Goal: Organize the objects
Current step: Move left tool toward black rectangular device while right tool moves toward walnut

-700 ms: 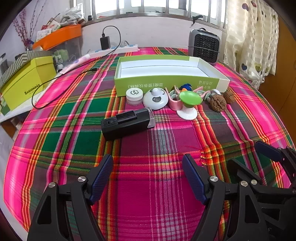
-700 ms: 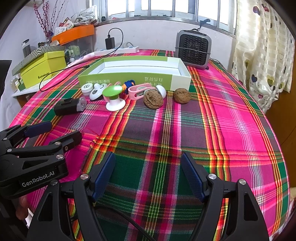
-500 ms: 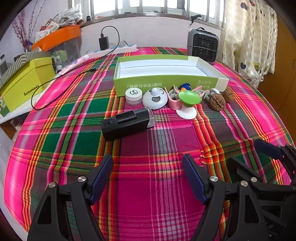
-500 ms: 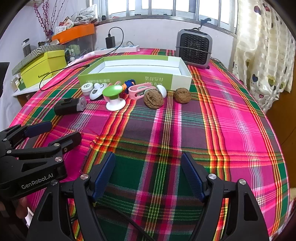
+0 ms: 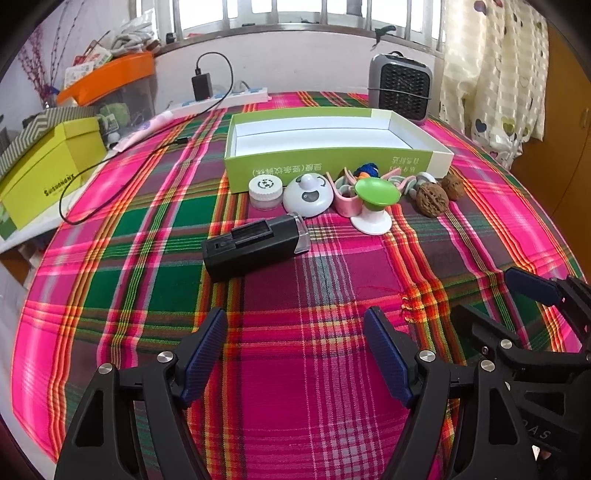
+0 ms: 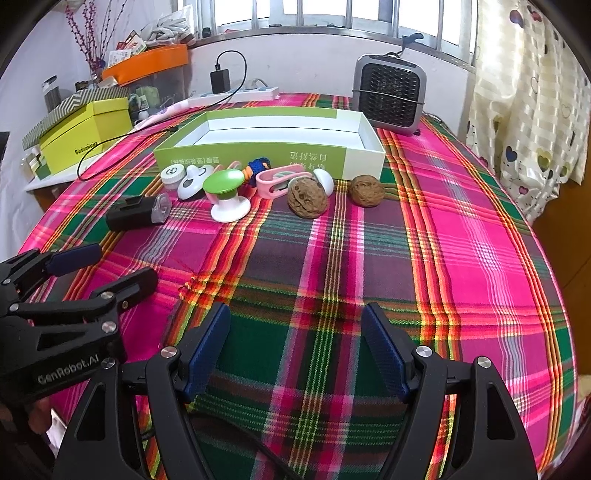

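Task not yet started. Green box [image 5: 334, 162] empty, ahead of both grippers. Black device [image 5: 255, 247], walnuts [image 6: 307, 197] and small items lie on the cloth just before it. Left gripper [image 5: 295, 354] and right gripper [image 6: 295, 350] spread wide, holding nothing.

Home room, lived-in: table under plaid tablecloth [image 5: 295, 369], heart-print curtain [image 6: 532, 110] by barred window [image 6: 314, 14], small heater [image 6: 389, 94], power strip [image 5: 225, 98] with charger, cluttered side shelf [image 5: 22, 229]
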`<action>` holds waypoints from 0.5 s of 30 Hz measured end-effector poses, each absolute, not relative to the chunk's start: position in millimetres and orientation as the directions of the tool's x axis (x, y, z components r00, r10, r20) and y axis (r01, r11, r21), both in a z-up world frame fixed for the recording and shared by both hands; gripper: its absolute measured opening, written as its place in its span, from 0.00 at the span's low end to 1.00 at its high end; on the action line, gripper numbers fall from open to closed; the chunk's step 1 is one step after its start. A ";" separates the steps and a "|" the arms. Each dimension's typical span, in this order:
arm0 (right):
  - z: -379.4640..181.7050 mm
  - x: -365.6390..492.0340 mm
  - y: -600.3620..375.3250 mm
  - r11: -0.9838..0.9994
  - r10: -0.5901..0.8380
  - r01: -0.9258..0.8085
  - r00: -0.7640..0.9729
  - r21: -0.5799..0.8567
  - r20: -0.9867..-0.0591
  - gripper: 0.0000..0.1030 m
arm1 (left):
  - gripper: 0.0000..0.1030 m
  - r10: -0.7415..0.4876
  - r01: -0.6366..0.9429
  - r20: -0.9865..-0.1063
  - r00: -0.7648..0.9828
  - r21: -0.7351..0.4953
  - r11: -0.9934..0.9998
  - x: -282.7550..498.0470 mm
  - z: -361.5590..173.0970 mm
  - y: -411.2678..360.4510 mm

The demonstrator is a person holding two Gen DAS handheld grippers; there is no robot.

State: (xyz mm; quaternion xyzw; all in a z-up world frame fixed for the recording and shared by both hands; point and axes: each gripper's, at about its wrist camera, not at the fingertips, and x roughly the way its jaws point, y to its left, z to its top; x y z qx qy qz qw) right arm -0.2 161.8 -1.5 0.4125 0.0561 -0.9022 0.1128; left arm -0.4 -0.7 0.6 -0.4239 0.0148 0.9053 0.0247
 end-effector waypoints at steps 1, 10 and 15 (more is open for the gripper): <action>-1.4 -0.2 161.6 -0.968 -0.156 0.249 -0.635 -0.009 -0.757 0.72 | 0.74 0.032 -0.056 -0.769 -0.639 0.005 -0.998 -0.7 0.6 -0.8; -1.5 -2.0 162.2 -0.969 -0.158 0.246 -0.633 -0.004 -0.758 0.72 | 0.73 0.041 -0.063 -0.770 -0.637 0.000 -0.998 -1.0 0.3 -0.8; -0.4 -7.8 164.5 -0.970 -0.170 0.244 -0.624 0.016 -0.763 0.72 | 0.73 0.058 -0.070 -0.768 -0.637 -0.017 -0.997 -2.6 3.0 -8.7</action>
